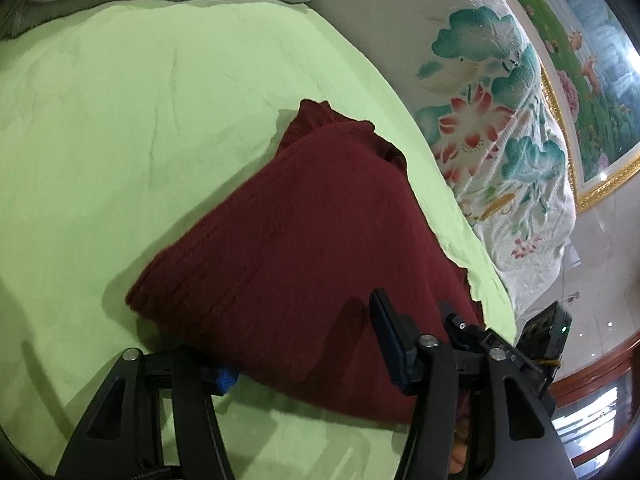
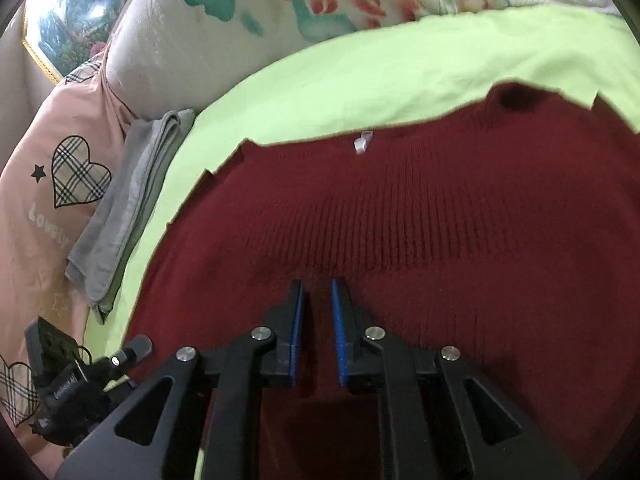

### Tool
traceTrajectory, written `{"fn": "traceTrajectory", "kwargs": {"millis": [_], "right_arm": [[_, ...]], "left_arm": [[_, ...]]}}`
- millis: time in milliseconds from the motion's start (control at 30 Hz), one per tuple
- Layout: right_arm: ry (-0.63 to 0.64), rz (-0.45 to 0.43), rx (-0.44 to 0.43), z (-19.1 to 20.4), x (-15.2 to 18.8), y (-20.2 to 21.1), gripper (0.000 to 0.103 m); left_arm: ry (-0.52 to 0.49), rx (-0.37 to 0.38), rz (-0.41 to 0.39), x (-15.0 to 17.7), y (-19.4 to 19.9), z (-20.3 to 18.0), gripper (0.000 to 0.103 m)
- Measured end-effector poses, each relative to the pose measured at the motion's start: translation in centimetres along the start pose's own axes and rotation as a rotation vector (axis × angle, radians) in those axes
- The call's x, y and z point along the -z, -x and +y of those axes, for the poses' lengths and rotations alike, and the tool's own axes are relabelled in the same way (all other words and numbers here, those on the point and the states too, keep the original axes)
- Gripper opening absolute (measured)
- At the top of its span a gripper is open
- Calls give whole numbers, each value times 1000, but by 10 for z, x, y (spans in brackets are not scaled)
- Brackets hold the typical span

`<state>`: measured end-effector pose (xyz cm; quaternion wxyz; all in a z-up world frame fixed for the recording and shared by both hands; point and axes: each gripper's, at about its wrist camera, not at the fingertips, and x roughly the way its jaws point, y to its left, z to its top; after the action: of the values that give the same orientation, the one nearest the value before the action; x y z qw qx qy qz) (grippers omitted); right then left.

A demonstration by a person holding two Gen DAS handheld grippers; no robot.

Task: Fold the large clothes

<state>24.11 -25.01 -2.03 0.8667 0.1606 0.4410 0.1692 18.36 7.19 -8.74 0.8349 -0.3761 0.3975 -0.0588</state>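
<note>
Right claw [image 2: 318, 292] over maroon sweater [image 2: 400, 220]

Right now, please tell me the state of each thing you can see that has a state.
Red sweater: lying flat on the green sheet, not fully folded.
Grey towel: folded, beside the sheet.
Left gripper: open wide, fingers astride the sweater's edge.
Right gripper: slightly open, holding nothing, over the sweater.

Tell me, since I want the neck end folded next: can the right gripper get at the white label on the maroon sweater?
Probably yes. The right gripper hovers open over the maroon sweater, and the white label lies straight ahead with only flat knit between.
</note>
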Motion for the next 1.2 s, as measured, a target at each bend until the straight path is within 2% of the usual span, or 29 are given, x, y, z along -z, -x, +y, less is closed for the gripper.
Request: {"fn": "traceTrajectory", "kwargs": {"millis": [67,133,300,467,500,600,667,700,733,800,867,1033,1200], "right_arm": [[-8,4,-28,-6,1,0,12],[-18,10,-50,-10,1,-1,11],[-37,13,-81,-15,1,-4,10],[-226,44,-261,-48,-5,11,11],[-264,32,-282,-55,-5,18,15],[-383,-70,-328,-93,-3,56,15],[-472,-112,-369,-117,1,72,23],[-516,-127,-390,-130,3,78,38],[-565,-145,-420,-144,5,84,46],[-595,-161,-459,-157,7,90,46],[-588,-136,-466,-157,5,91,48],[-467,-63,-399,-133,-13,87,59],[-299,40,-323,-98,-40,64,59]], "left_arm": [[-13,5,6,-3,-4,-3,22],[-34,22,4,-5,-4,-10,16],[-192,80,-46,-8,9,-62,12],[-381,190,-35,5,8,-141,7],[-412,204,-25,10,5,-154,6],[-523,237,33,38,-15,-194,6],[-597,228,77,60,-35,-212,6],[-630,210,102,73,-48,-218,6],[-651,194,132,84,-61,-219,6],[-672,160,172,99,-80,-217,6],[-687,139,182,107,-87,-214,6],[-727,124,143,107,-76,-217,6],[-788,115,117,109,-68,-221,6]]}}
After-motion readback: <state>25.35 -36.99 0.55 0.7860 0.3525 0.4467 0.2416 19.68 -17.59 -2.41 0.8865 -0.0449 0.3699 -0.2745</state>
